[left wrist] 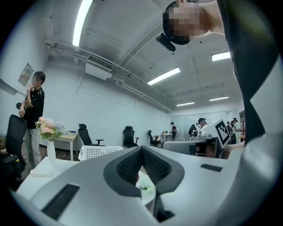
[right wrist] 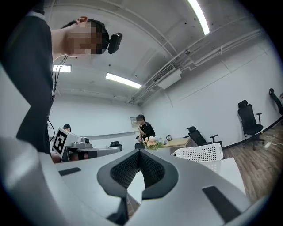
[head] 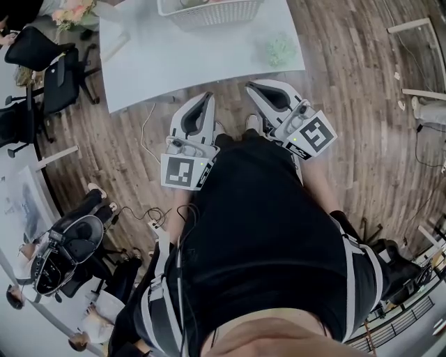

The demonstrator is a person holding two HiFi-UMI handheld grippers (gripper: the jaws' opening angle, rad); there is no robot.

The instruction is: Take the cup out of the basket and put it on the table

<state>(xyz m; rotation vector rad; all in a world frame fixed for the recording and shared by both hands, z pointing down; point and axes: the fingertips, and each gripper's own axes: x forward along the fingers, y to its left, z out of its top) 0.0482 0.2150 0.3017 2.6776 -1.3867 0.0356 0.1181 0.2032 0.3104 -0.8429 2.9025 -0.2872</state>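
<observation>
both tools are closed and empty, pads together: left tool (head: 207, 96) and right tool (head: 253, 86) held level at the near edge of the tabletop (head: 195, 66), with the basket (head: 209, 15) at twelve o'clock on the far side and the cup, presumably inside it, not visible from here. the risk: go in with jaws shut and they'll tip the cup or shove that light-looking basket away, and a wide reach toward one o'clock could clip the green tuft (head: 281, 49).
</observation>
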